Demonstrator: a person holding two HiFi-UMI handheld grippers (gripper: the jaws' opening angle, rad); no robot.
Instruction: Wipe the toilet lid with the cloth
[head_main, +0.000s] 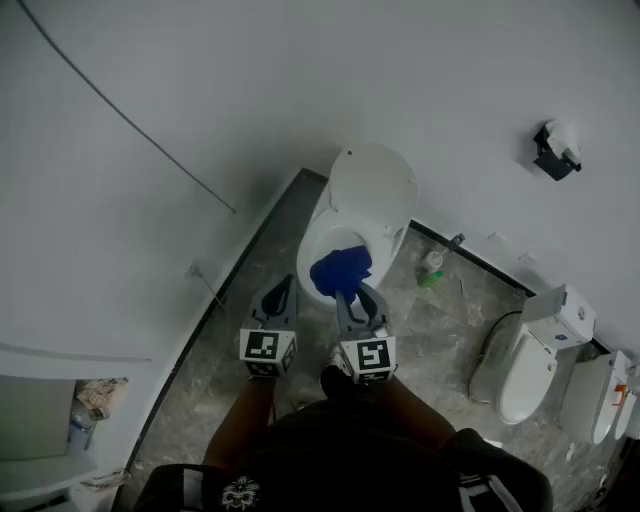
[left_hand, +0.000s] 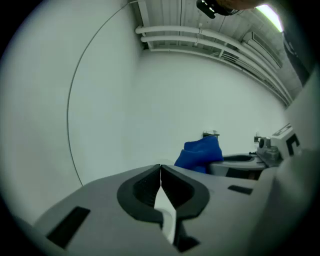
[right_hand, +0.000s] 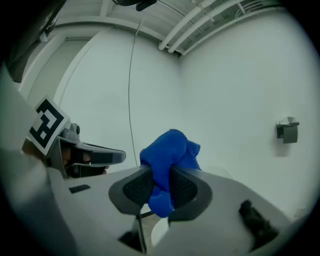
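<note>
CLEANING ROUND: A person stands facing a white toilet (head_main: 392, 240) set against the far wall of a grey-floored washroom, with 1 two-jaw gripper in each hand. The right gripper (head_main: 352, 295) is clamped on a bunched blue cloth (head_main: 340, 268). Its 2 pads squeeze the fabric at the middle, so a thick wad stands out beyond the jaws, probably to give a soft face for pressing on the porcelain.

The cloth hangs over the near part of the bowl, just short of the toilet lid (head_main: 375, 185), which appears raised against the far wall. No view shows whether the cloth touches the toilet yet.

The left gripper (head_main: 282, 290) sits just left of the right one, at the toilet's left edge. Its jaws are pressed together with nothing between them, so it looks like the spare hand, kept clear of the wiping path. Both grippers point roughly level toward the wall, which suits a lid that stands upright.

A green bottle (head_main: 430, 277) sits on the floor right of the toilet. A 2nd toilet (head_main: 530, 360) stands nearer on the right.
</note>
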